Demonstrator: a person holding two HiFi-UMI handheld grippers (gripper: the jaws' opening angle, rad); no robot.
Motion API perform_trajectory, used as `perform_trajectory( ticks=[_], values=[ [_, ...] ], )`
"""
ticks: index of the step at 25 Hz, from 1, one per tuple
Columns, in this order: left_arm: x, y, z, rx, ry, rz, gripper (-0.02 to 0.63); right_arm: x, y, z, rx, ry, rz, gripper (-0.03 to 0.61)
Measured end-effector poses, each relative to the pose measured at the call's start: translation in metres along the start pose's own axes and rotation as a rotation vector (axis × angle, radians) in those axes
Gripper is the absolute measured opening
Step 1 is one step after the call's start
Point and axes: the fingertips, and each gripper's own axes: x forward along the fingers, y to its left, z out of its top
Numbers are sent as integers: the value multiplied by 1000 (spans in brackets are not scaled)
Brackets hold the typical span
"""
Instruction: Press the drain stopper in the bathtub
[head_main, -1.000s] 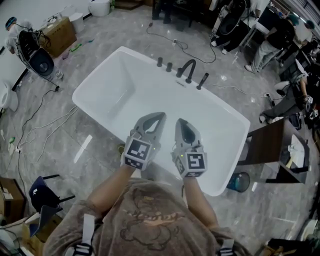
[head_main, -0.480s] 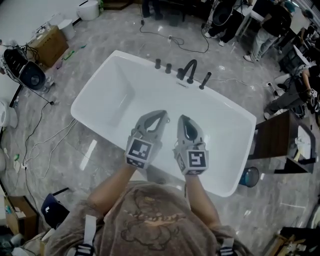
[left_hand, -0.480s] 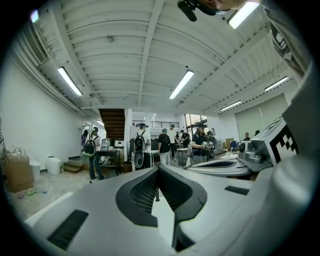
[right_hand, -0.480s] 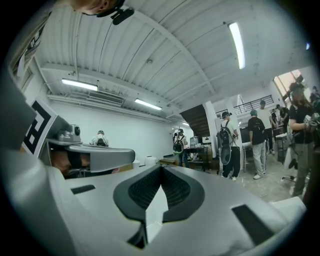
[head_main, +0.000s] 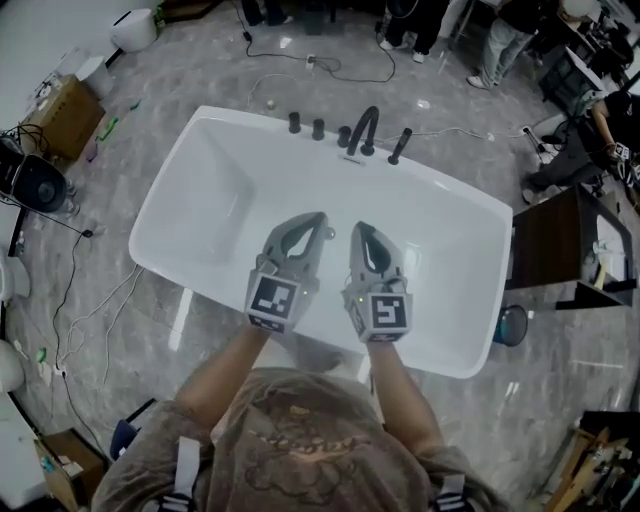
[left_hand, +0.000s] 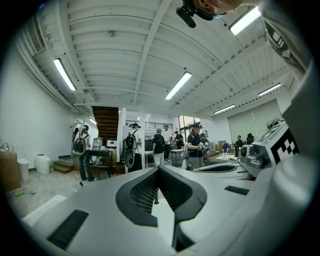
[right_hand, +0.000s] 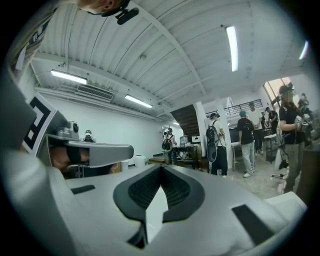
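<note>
White bathtub lies beneath left tool, right tool.

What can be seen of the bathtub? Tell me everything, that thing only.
The bathtub is white, glossy and freestanding, rectangular with rounded corners, set at a slant on the grey stone-look floor. Its far rim carries dark fittings: a curved spout, small knobs to its left and a slanted handle to its right. The basin looks empty, and no drain stopper shows. The left gripper and right gripper, both shut, hang over its near side; whether they touch it cannot be told.
</note>
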Motion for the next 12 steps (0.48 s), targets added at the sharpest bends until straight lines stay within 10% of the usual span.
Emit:
perform_trajectory(
  ticks=[12],
  values=[
    [59,37,-71,-57,21,-76,2,63,-36,-60,8,3,-90,0]
  ],
)
